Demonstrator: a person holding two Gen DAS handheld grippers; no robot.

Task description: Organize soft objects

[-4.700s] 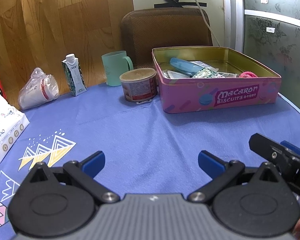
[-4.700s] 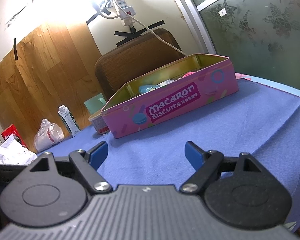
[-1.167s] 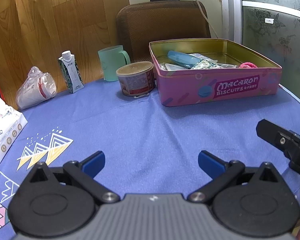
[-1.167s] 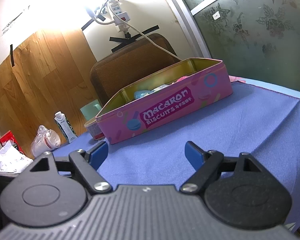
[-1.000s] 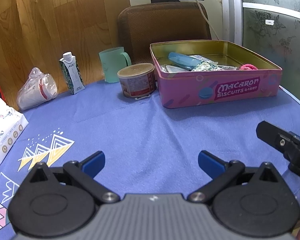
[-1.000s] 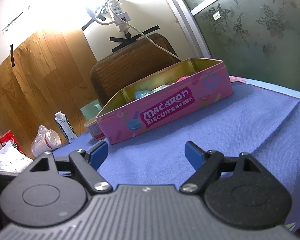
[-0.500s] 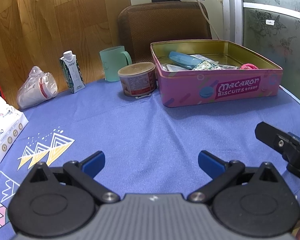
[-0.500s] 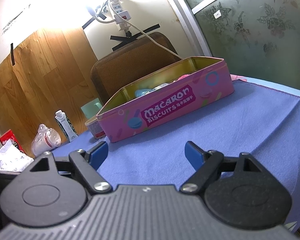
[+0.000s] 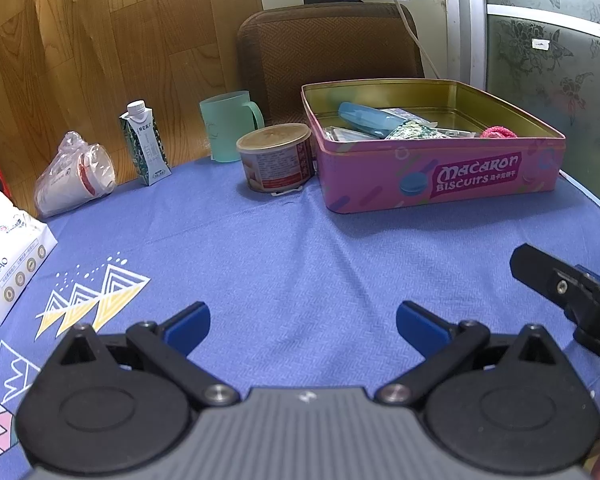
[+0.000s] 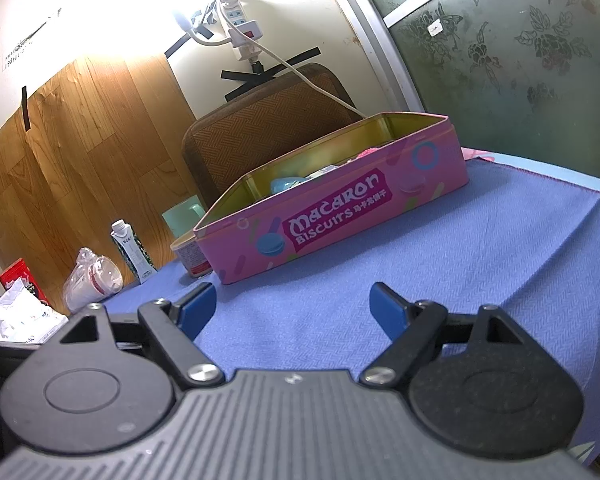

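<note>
A pink "Macaron Biscuits" tin stands open at the far right of the blue tablecloth. In it lie a blue pouch, a patterned packet, a pink hair tie and clear packets. My left gripper is open and empty, low over the cloth, well short of the tin. My right gripper is open and empty, also near the table's front; part of it shows at the right edge of the left wrist view. The tin also shows in the right wrist view.
Left of the tin stand a round can, a green mug and a small carton. A bag of paper cups and a white packet lie at the left. A brown chair back stands behind the table.
Both grippers stay open and empty. The views have shifted only slightly; the tin sits a little lower in the left wrist view than a second ago.
</note>
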